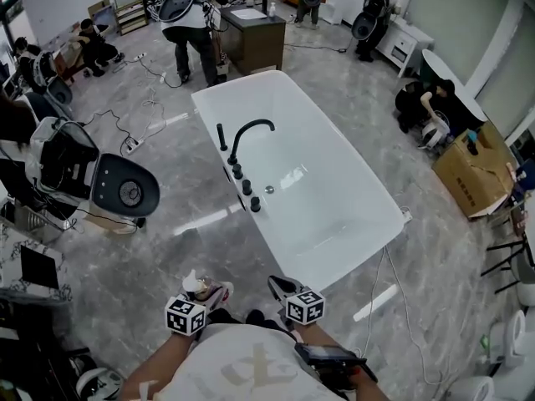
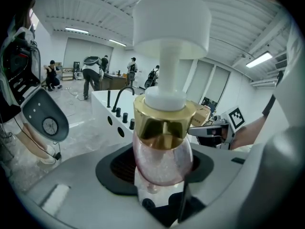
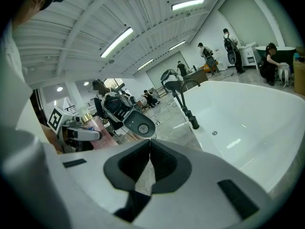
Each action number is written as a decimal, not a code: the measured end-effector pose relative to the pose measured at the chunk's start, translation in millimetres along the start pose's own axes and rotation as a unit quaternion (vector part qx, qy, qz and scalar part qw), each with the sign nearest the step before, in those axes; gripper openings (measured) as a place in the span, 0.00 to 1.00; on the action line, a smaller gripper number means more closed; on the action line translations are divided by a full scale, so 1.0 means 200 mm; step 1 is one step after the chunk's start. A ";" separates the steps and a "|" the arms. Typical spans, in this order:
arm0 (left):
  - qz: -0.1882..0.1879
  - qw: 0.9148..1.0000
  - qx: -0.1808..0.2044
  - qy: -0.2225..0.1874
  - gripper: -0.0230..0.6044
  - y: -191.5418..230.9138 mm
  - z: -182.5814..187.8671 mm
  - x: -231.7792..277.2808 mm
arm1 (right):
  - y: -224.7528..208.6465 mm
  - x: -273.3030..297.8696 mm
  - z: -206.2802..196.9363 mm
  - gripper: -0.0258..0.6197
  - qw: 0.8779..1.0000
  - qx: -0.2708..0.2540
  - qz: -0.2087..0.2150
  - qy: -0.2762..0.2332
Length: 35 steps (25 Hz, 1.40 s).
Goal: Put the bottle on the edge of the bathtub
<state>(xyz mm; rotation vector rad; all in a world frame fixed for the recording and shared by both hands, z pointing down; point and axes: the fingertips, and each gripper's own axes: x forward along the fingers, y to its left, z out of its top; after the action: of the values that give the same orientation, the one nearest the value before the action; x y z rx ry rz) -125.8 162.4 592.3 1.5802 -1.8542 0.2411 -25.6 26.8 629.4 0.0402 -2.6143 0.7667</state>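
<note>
The person is standing on the grey marble floor at the near end of the white bathtub, holding both grippers low and close to the body. The left gripper is gripping the bottle, its jaws spread fairly wide around the rounded body. In the left gripper view, the bottle is standing upright between the jaws, showing a clear pinkish body, a gold collar and a white pump head. The bottle is hanging over the floor just short of the tub's near corner and is not touching the tub. The right gripper is sitting beside it, near the same corner. In the right gripper view, its jaws are meeting tip to tip with nothing between them, and the tub's bare basin is opening out ahead and to the right. A black arched faucet and a row of black knobs are standing on the tub's left rim. Several people are working in the room beyond the far end of the tub.
</note>
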 end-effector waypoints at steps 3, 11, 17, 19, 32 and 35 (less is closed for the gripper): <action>-0.001 1.000 0.006 -0.003 0.39 0.01 0.05 0.04 | -0.04 0.01 0.02 0.05 1.000 0.001 -0.003 -0.004; -0.007 1.000 0.012 0.003 0.39 0.00 0.11 0.16 | -0.15 0.01 0.06 0.05 1.000 0.009 -0.012 -0.014; -0.038 0.999 0.029 0.012 0.39 -0.02 0.17 0.30 | -0.24 -0.04 0.09 0.05 0.999 0.020 -0.042 -0.027; -0.050 0.998 0.036 0.015 0.39 -0.03 0.19 0.35 | -0.27 -0.06 0.09 0.05 0.998 0.024 -0.054 -0.032; -0.125 0.988 0.080 0.050 0.39 -0.10 0.31 0.67 | -0.50 -0.15 0.13 0.05 0.989 0.057 -0.125 -0.058; -0.138 0.984 0.093 0.055 0.39 -0.09 0.37 0.73 | -0.54 -0.14 0.17 0.05 0.986 0.064 -0.139 -0.067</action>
<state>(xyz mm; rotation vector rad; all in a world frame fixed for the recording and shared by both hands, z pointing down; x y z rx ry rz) -141.5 0.1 618.8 1.8896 -1.5431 0.3771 2.3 -84.5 646.7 0.4986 -2.6007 0.8546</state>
